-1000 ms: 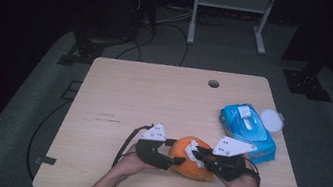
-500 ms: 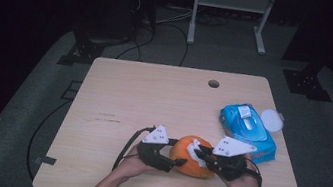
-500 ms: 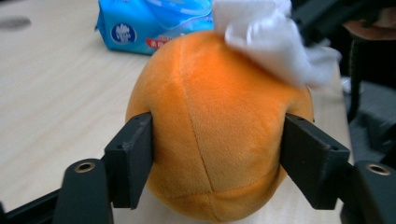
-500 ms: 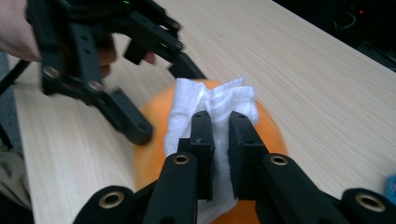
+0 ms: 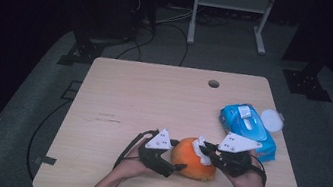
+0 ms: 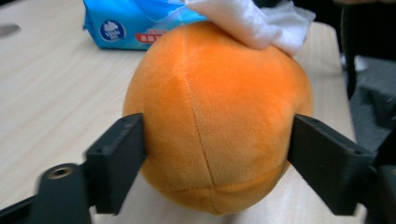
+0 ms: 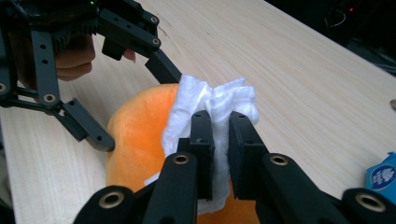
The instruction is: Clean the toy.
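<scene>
At the table's near edge, both claws flank the orange plush ball [image 5: 190,158] — right claw [image 5: 205,153] pinching a white wipe [image 7: 212,105].

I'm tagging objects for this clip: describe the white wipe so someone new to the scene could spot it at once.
Start at the light wooden table and go to its near edge, where an orange plush ball sits between the two grippers. The white wipe lies crumpled on top of that ball, pinched in the right gripper. It is the one soft white wad here, unlike the blue wipes pack behind it.
</scene>
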Demonstrator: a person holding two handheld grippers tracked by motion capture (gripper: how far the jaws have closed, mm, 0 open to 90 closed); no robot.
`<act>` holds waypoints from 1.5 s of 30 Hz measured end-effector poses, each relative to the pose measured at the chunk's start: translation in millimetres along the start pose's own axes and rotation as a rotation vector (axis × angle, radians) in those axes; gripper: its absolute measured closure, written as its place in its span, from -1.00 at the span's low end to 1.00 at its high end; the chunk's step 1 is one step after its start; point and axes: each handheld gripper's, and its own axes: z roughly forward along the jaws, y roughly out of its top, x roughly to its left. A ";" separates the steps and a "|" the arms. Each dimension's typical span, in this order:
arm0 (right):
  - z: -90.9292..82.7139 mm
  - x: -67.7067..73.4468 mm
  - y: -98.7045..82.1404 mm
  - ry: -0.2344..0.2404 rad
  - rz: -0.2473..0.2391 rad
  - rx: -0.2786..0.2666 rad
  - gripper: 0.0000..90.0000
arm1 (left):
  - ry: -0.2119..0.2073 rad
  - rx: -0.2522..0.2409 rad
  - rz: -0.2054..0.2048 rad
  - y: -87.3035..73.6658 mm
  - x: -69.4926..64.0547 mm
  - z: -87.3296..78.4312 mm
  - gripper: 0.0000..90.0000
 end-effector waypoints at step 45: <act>15.1 37.7 14.1 0.067 -0.099 0.040 0.78 | 0.057 0.005 0.147 4.5 -23.2 10.2 -0.33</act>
